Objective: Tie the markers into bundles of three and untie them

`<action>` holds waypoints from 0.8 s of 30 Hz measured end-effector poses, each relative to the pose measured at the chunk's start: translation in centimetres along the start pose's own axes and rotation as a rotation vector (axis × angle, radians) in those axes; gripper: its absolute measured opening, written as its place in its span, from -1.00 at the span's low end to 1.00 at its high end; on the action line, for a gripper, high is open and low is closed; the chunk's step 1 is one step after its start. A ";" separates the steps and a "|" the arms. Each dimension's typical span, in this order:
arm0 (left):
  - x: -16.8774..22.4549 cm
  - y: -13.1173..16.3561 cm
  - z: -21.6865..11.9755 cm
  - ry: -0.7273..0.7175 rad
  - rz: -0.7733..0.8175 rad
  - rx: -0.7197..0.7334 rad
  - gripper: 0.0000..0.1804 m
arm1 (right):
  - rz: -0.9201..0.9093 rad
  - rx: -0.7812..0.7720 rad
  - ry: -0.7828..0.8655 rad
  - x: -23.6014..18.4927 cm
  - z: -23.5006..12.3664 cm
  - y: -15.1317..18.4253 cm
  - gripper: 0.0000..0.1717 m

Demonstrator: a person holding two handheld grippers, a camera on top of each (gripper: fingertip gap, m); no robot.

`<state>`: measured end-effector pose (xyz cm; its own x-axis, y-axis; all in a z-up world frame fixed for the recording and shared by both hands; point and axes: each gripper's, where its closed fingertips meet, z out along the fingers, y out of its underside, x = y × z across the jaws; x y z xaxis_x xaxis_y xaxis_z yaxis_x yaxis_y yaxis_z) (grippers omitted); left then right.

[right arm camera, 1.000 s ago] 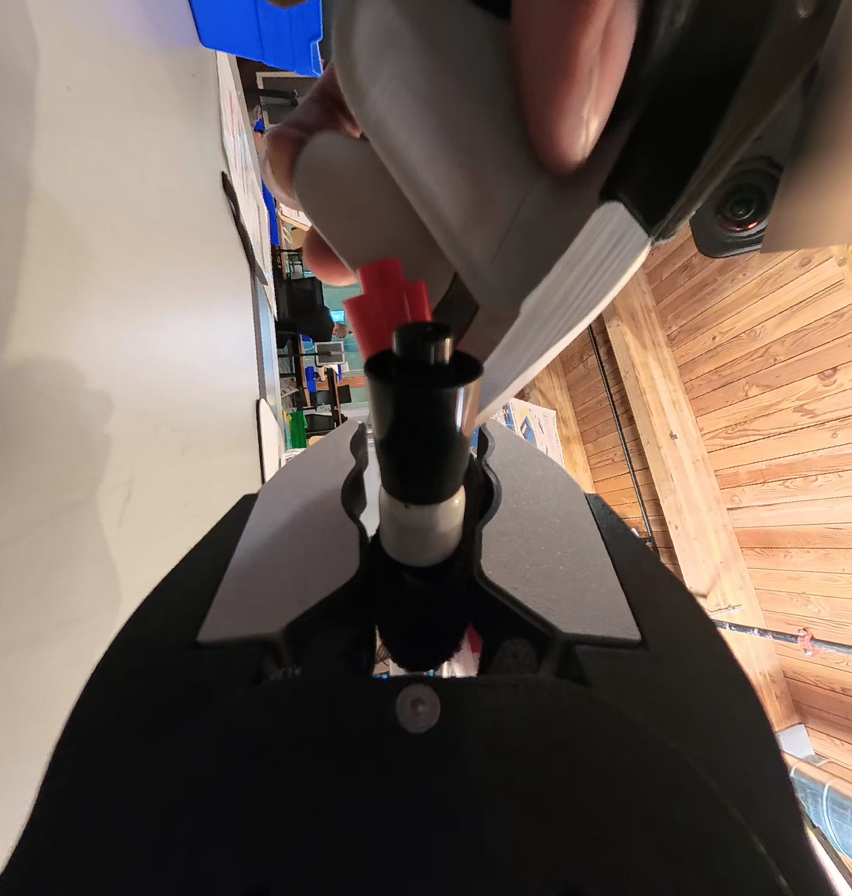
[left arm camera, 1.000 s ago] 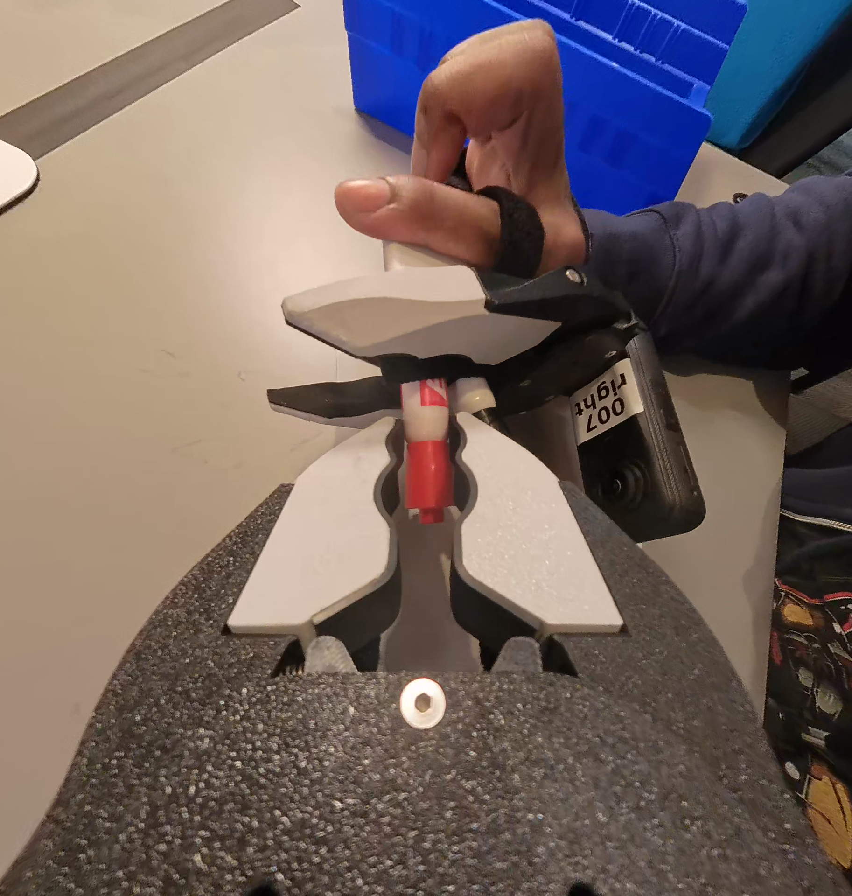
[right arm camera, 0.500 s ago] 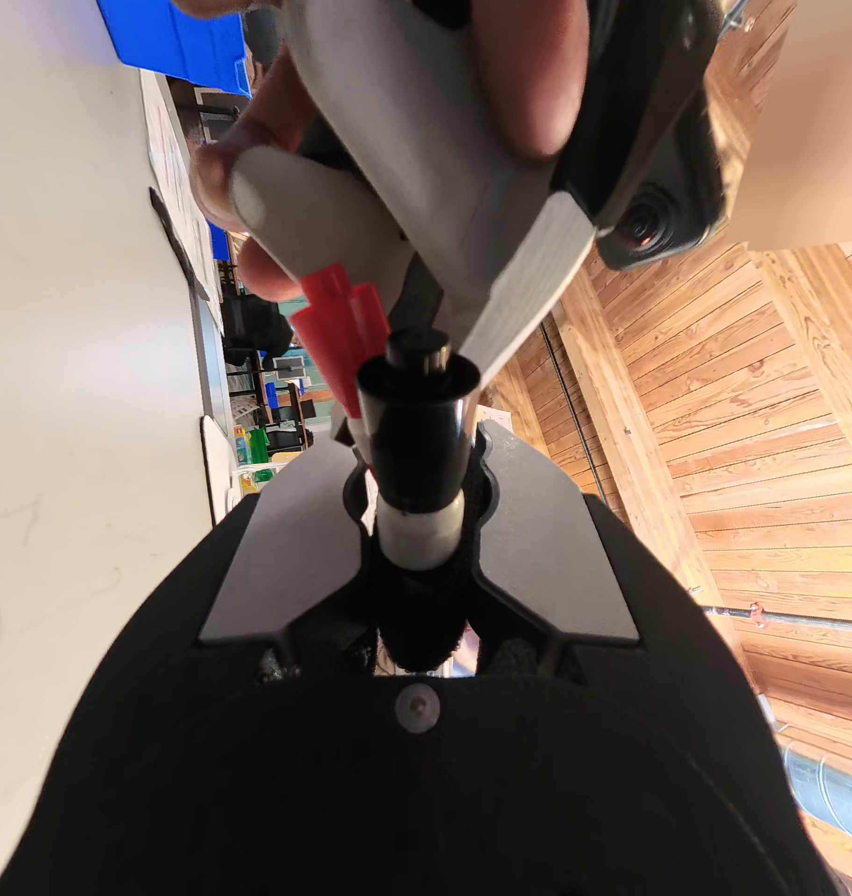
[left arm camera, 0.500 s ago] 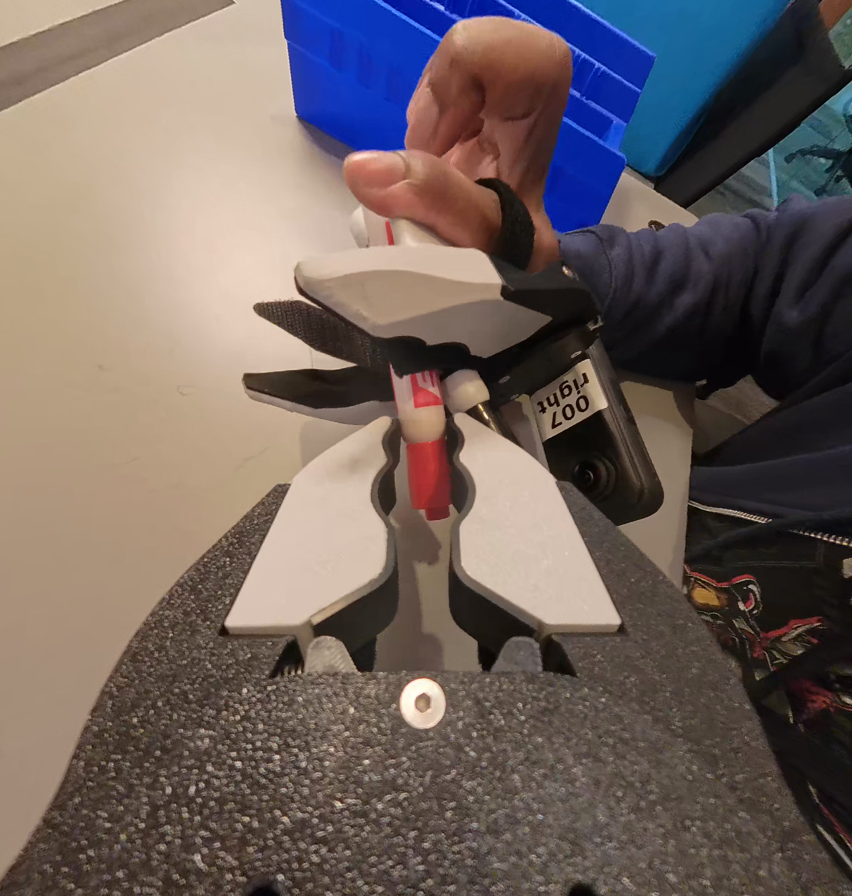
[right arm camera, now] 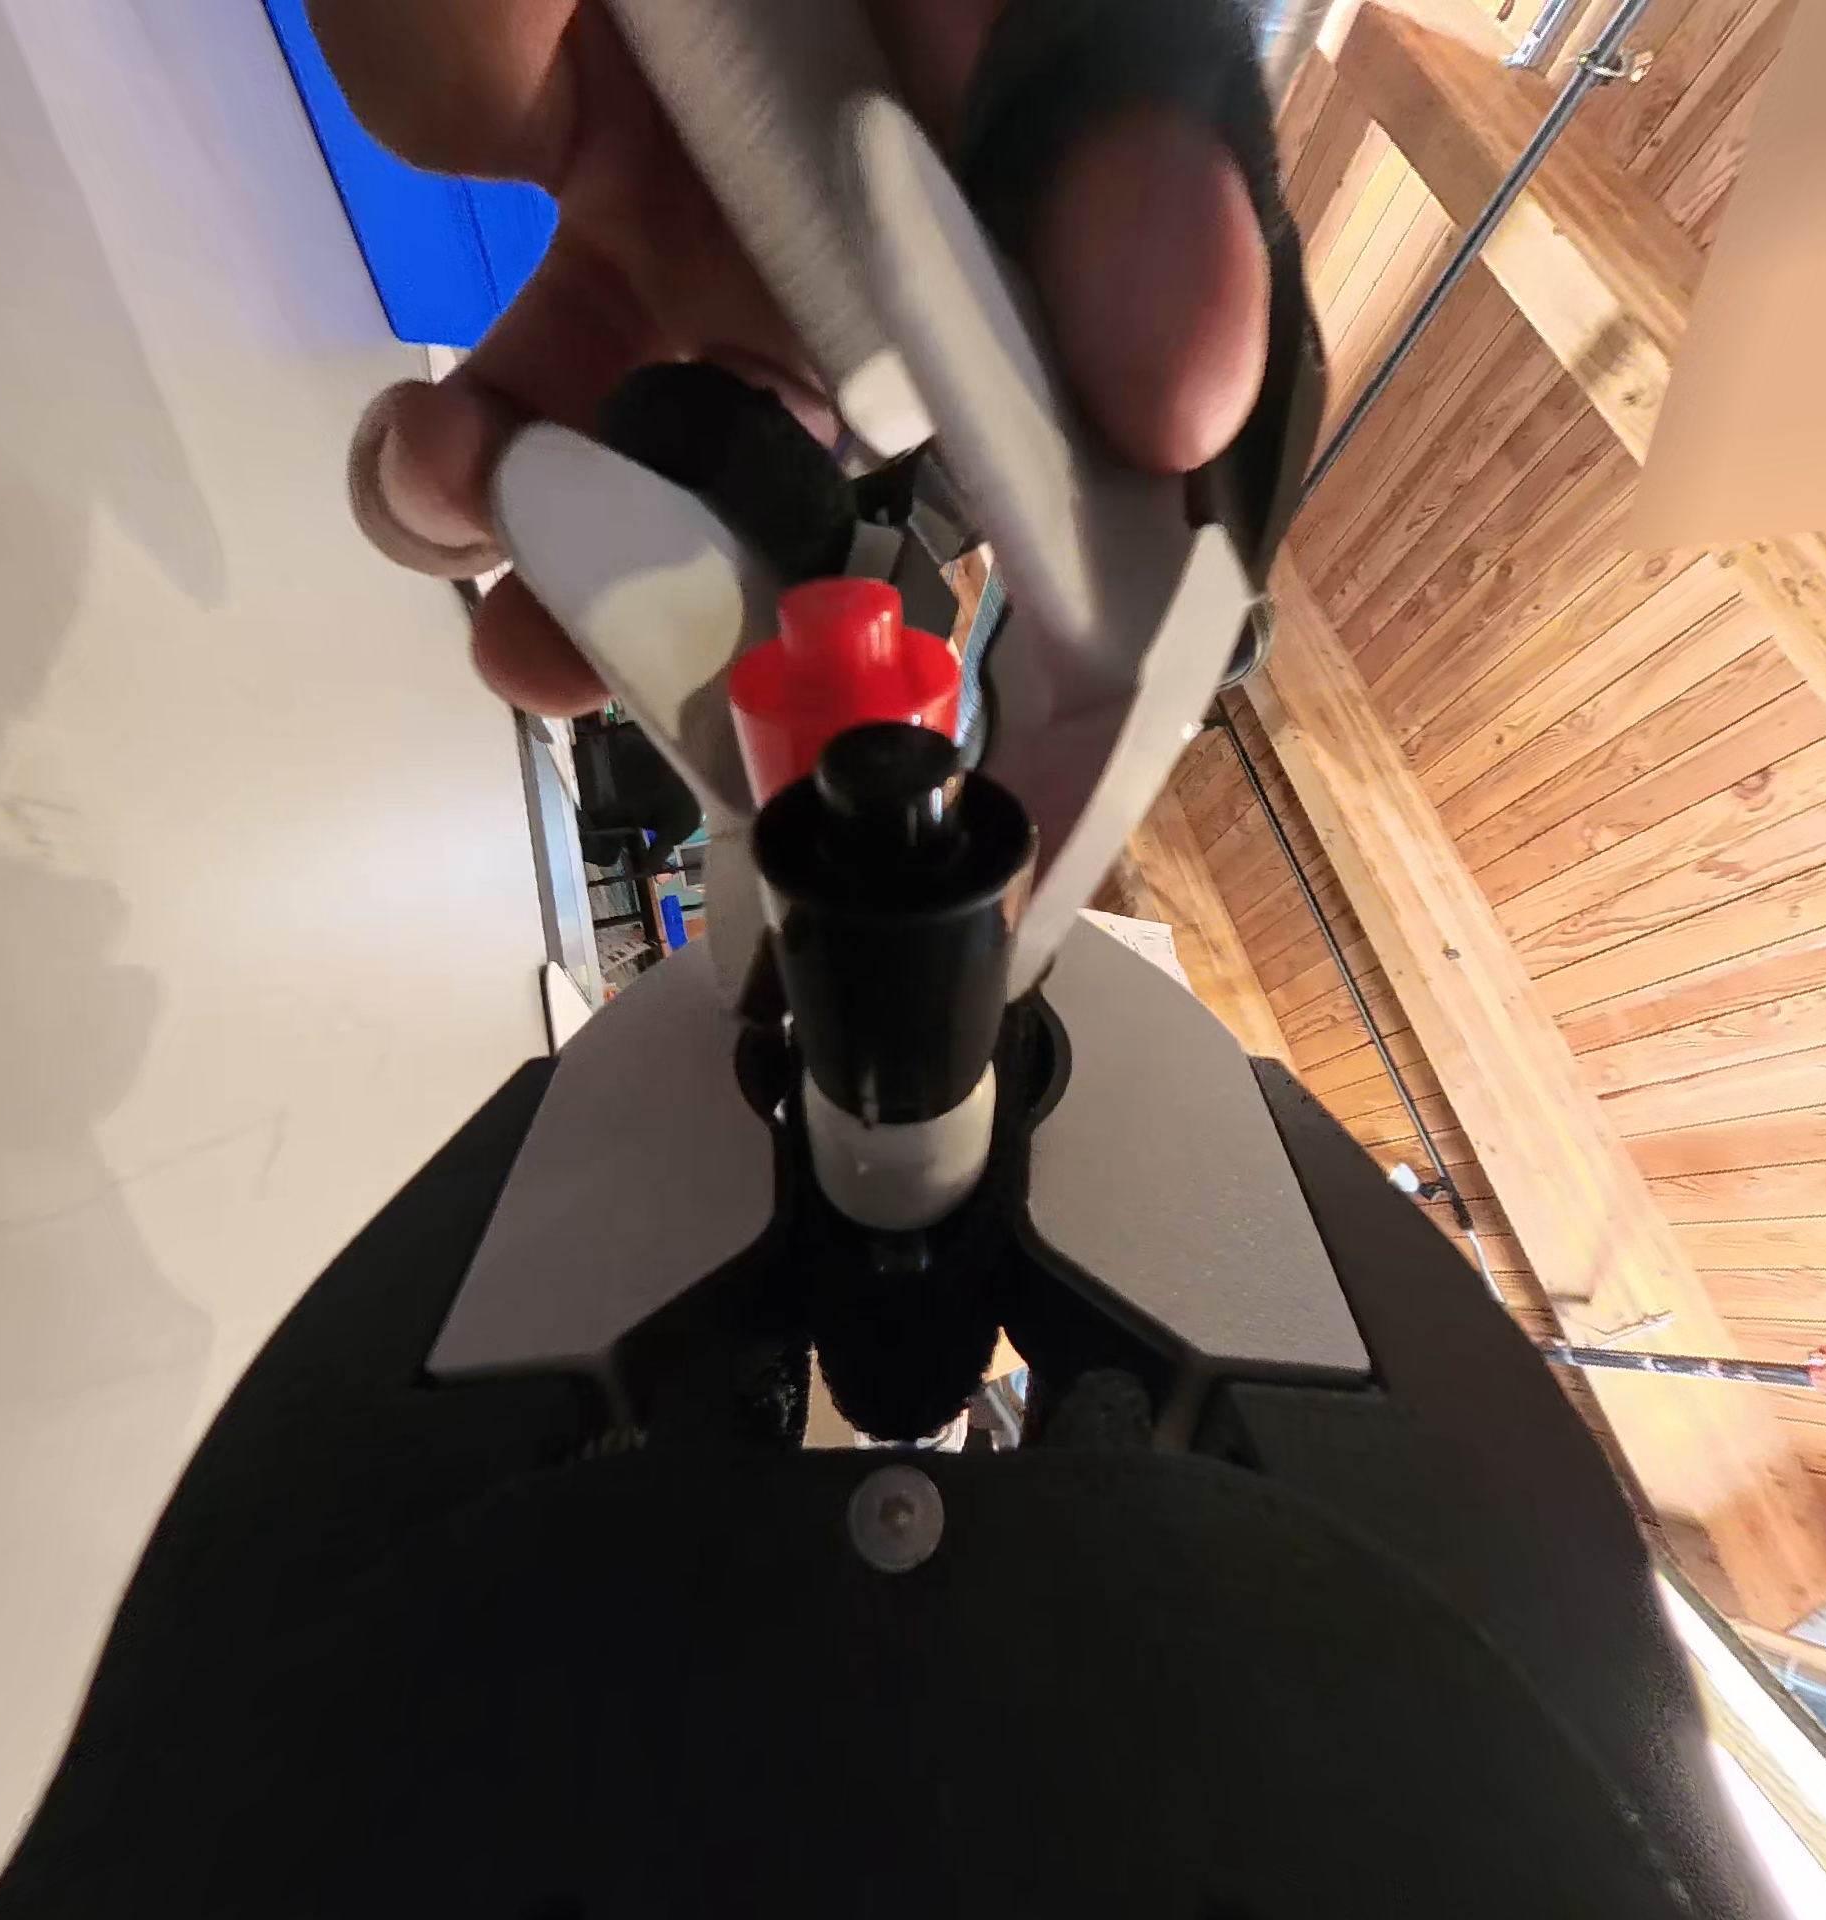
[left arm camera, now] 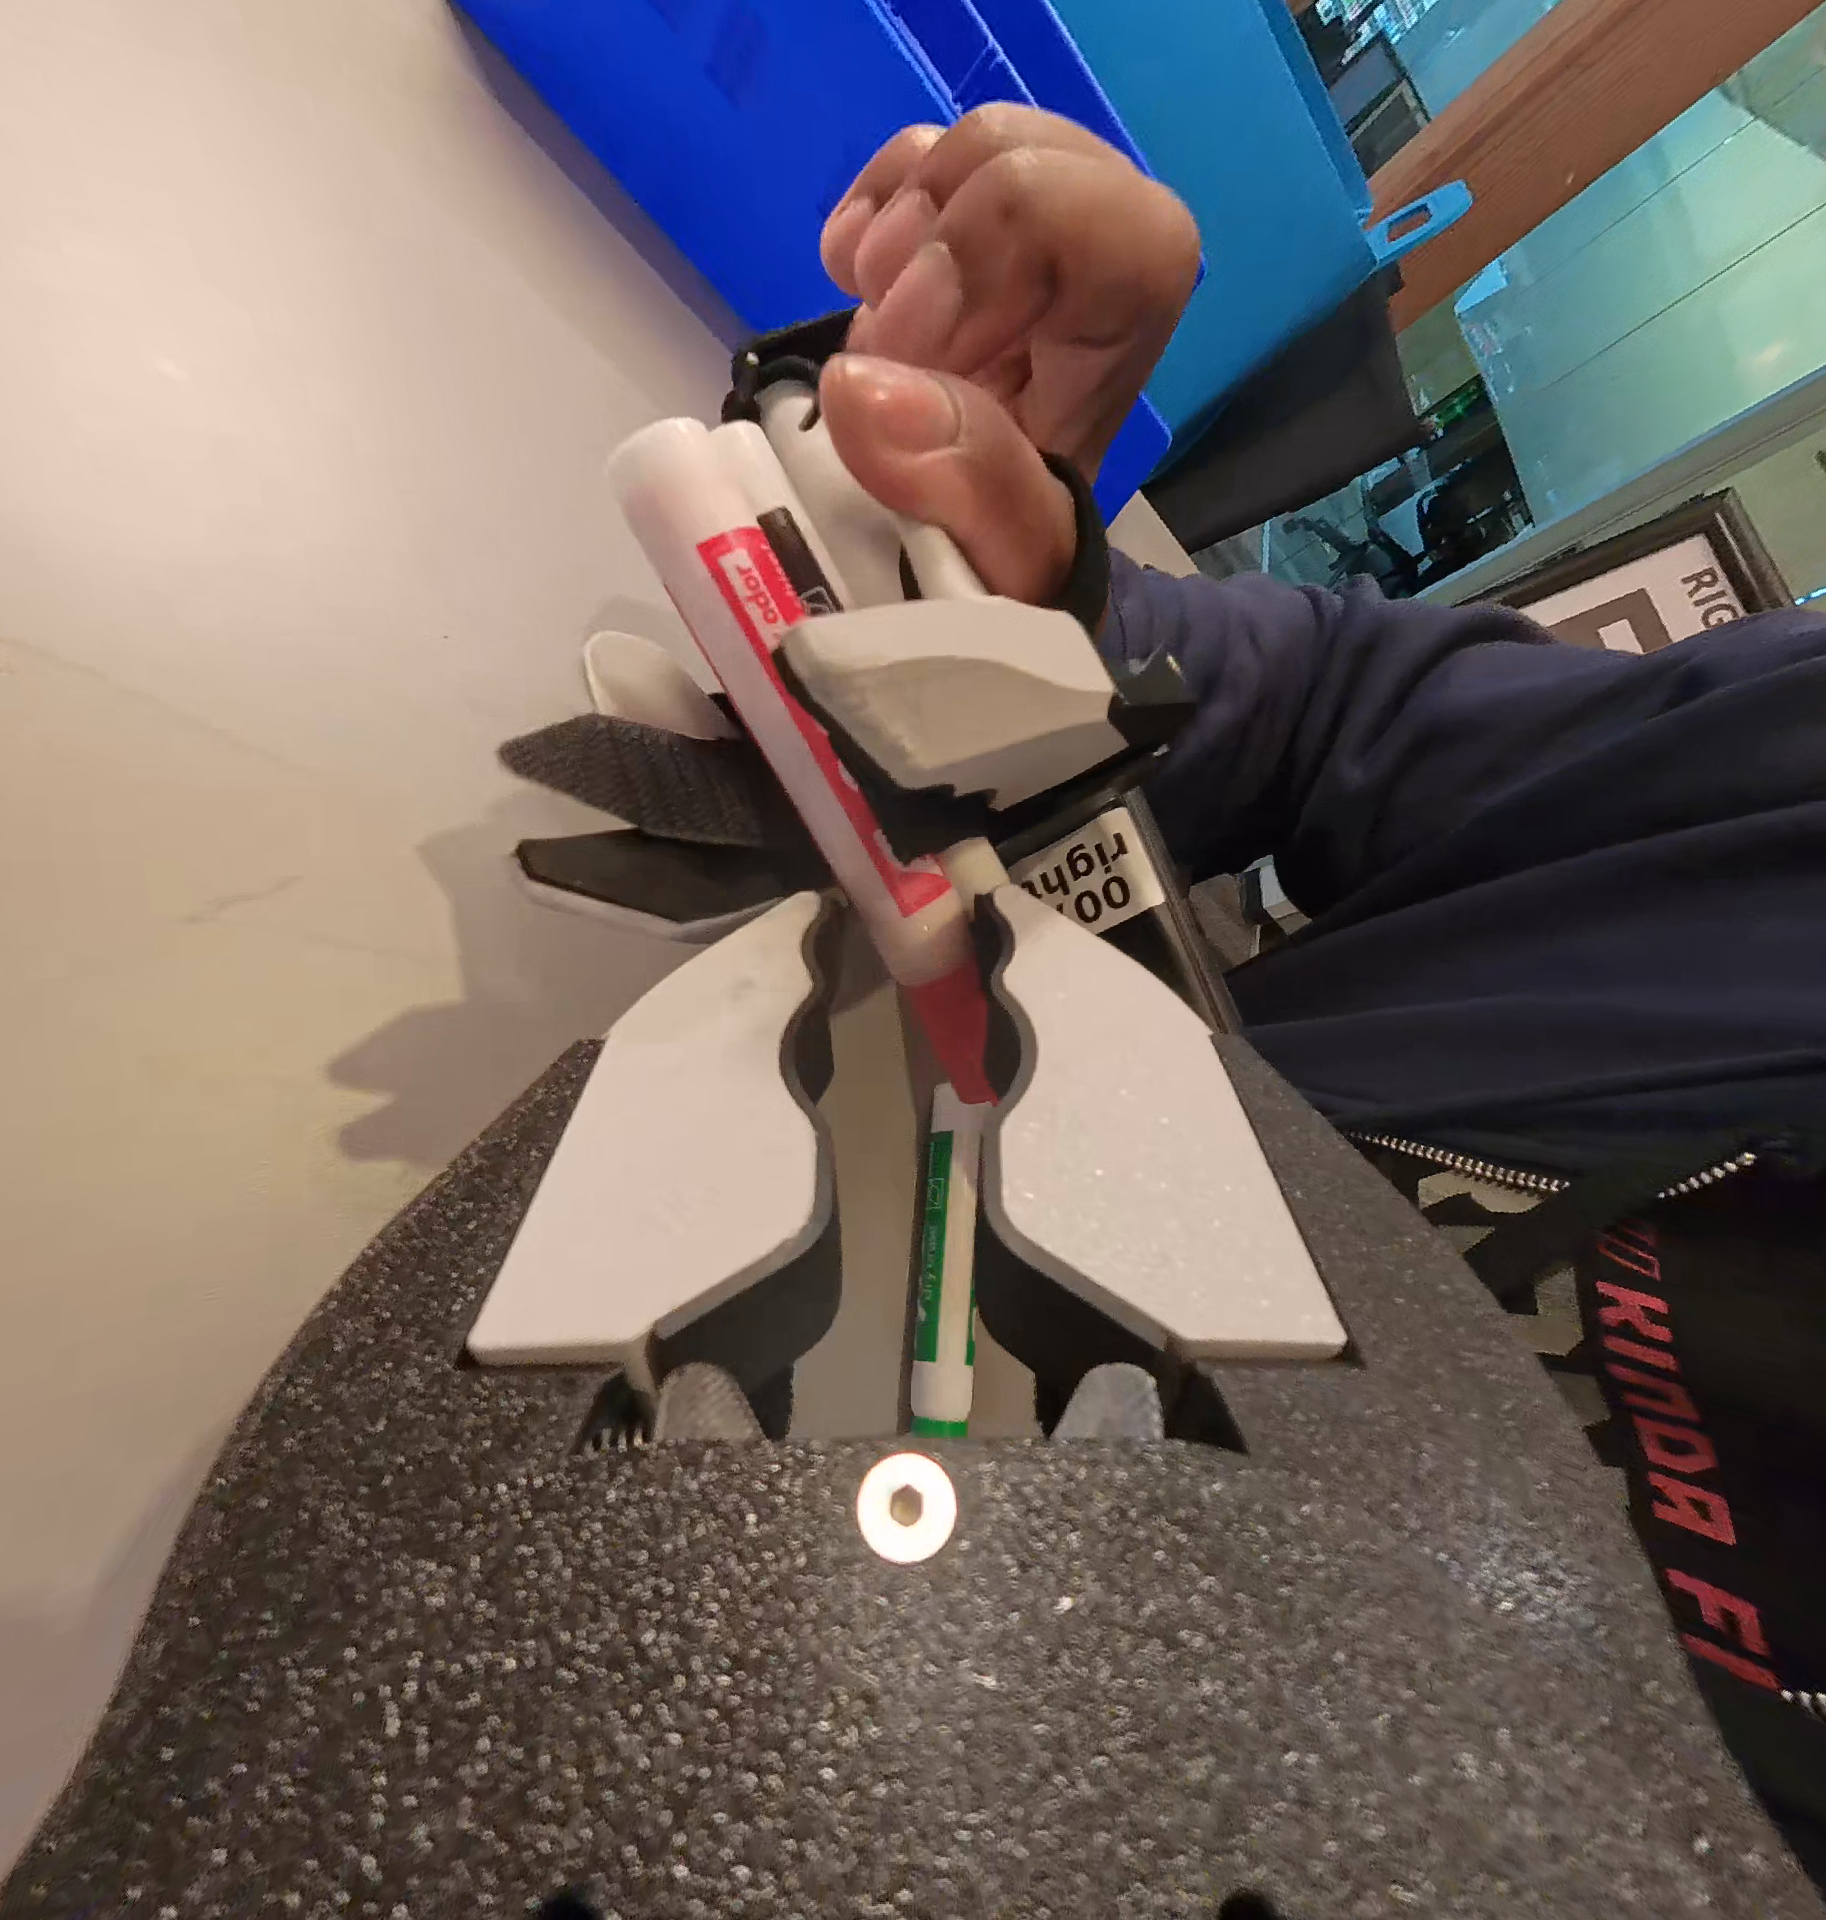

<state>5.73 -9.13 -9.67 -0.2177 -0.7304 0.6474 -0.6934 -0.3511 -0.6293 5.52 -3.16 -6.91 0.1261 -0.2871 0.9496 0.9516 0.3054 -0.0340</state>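
Your right claw (left arm camera: 888, 769) clamps the strapped marker bundle (left arm camera: 743, 623), its long axis slanting down into your left claw (left arm camera: 904, 935), whose jaws stand apart around the red cap (left arm camera: 956, 1029).

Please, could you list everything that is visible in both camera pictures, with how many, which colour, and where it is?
Red-capped marker: one, white barrel, cap between the left gripper's fingers.
Black-capped marker: one, white barrel, between the right gripper's fingers, bundled with the red one.
Green marker: one, white and green, lying on the table below the left gripper.
Black strap: one, loose end sticking out beside the bundle.
Blue bins: blue, at the table's far edge.
Table: one, off-white.
Wooden planks: light brown, behind the left gripper.
Left gripper: grey fingers, open around the red cap.
Right gripper: grey fingers, clamping the bundle.
Right hand: one, dark blue sleeve.
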 end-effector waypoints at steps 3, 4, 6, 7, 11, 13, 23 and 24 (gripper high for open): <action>0.0 0.2 0.0 0.008 -0.002 -0.001 -0.71 | 0.020 0.000 0.004 0.2 -0.1 0.1 -0.52; 0.0 0.2 0.0 0.008 0.004 -0.001 -0.70 | 0.026 0.000 0.006 0.3 -0.1 0.1 -0.52; -0.1 0.2 -0.1 0.000 0.018 -0.006 -0.69 | 0.032 0.002 0.010 0.4 -0.1 0.1 -0.52; -0.1 0.2 -0.2 -0.003 0.024 -0.006 -0.68 | 0.035 0.004 0.011 0.5 -0.1 0.0 -0.52; 0.1 0.3 -0.5 -0.005 0.045 -0.002 -0.66 | 0.044 0.015 0.010 0.5 -0.2 -0.3 -0.52; 0.1 0.3 -0.6 -0.009 0.055 -0.001 -0.65 | 0.045 0.016 0.008 0.4 -0.2 -0.3 -0.52; 0.1 0.2 -1.7 -0.005 0.146 0.046 -0.59 | 0.064 0.032 -0.005 0.4 -0.2 -0.5 -0.52; -0.2 0.1 -2.0 -0.013 0.170 0.052 -0.58 | 0.065 0.036 -0.005 0.4 -0.3 -0.6 -0.52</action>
<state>4.34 -7.86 -8.97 -0.3190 -0.7894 0.5245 -0.6107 -0.2520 -0.7507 5.12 -3.68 -6.59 0.1858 -0.2610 0.9473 0.9307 0.3559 -0.0845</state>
